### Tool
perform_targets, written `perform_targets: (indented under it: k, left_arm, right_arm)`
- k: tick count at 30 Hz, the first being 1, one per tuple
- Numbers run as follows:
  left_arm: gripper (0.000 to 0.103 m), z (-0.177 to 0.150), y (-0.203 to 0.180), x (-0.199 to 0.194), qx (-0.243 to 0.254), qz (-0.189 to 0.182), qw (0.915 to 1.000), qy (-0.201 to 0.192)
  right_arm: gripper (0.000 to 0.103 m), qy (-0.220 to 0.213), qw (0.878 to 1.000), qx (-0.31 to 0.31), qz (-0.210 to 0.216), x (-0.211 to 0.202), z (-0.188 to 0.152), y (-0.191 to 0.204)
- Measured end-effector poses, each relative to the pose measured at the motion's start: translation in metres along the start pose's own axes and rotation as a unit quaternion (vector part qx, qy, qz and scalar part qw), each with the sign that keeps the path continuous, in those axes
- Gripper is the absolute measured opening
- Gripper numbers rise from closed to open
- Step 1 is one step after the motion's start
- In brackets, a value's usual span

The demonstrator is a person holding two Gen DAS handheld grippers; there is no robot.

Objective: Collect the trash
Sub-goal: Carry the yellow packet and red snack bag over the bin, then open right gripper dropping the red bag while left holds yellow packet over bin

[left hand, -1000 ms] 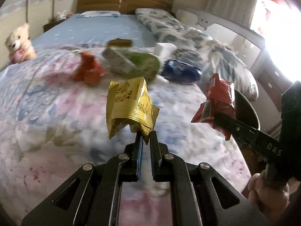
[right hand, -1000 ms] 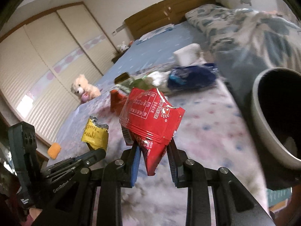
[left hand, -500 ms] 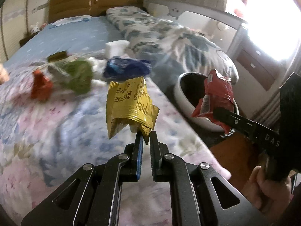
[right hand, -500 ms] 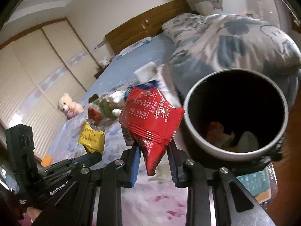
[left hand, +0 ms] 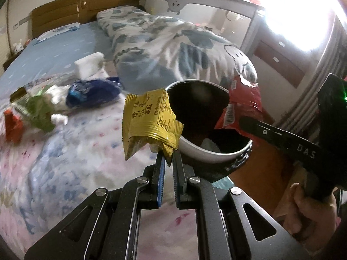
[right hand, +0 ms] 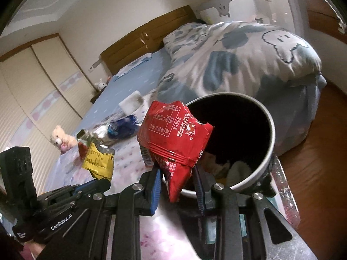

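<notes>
Wrappers hang in both grippers: the left gripper point(left hand: 167, 158) pinches a yellow wrapper point(left hand: 149, 121) just beside the bin point(left hand: 216, 151), and the right gripper point(right hand: 176, 177) clamps a red wrapper point(right hand: 173, 138) at the bin's rim. More trash point(left hand: 93, 91) lies on the bed point(left hand: 65, 151).

left wrist: looks along its fingers, close above bed point(left hand: 65, 156), toward headboard
right wrist: same, closer to bin point(right hand: 267, 125)
shared: bin point(left hand: 195, 149), bed point(right hand: 130, 151)
</notes>
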State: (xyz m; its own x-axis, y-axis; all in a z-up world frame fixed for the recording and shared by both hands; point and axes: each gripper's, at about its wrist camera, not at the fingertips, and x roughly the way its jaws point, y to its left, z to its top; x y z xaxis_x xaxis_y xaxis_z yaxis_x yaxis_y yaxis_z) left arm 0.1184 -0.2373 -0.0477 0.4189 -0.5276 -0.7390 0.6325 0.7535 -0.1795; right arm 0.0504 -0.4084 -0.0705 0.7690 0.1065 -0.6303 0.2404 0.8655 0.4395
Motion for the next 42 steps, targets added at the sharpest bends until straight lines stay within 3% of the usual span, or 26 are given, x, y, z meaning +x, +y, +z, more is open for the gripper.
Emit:
perform_targets:
  k: [15, 29, 34, 36, 37, 39, 42]
  left_arm:
    - [0.007, 0.027, -0.034, 0.034, 0.022, -0.012, 0.9995, 0.017]
    - [0.008, 0.033, -0.036, 0.055, 0.018, -0.012, 0.9992, 0.032]
    - [0.020, 0.035, -0.036, 0.056, 0.017, -0.019, 0.9989, 0.040]
    - [0.046, 0.034, -0.036, 0.054, 0.017, -0.015, 0.9990, 0.038]
    - [0.050, 0.033, -0.034, 0.051, 0.016, -0.012, 0.9993, 0.032]
    - [0.051, 0.031, -0.031, 0.047, 0.015, -0.008, 0.9995, 0.028]
    - [0.056, 0.024, -0.021, 0.039, 0.001, -0.004, 0.9997, 0.026]
  right_arm:
    - [0.028, 0.006, 1.000, 0.025, -0.015, 0.004, 0.016, -0.039]
    - [0.030, 0.019, 0.999, 0.033, -0.021, 0.016, 0.023, -0.052]
    - [0.031, 0.025, 0.999, 0.031, -0.022, 0.020, 0.025, -0.052]
    - [0.034, 0.028, 0.999, 0.036, -0.016, 0.021, 0.025, -0.053]
    - [0.037, 0.028, 0.999, 0.038, -0.017, 0.022, 0.025, -0.054]
    - [0.057, 0.023, 0.999, 0.039, -0.019, 0.020, 0.025, -0.054]
    - [0.069, 0.014, 0.999, 0.047, -0.017, 0.016, 0.025, -0.053]
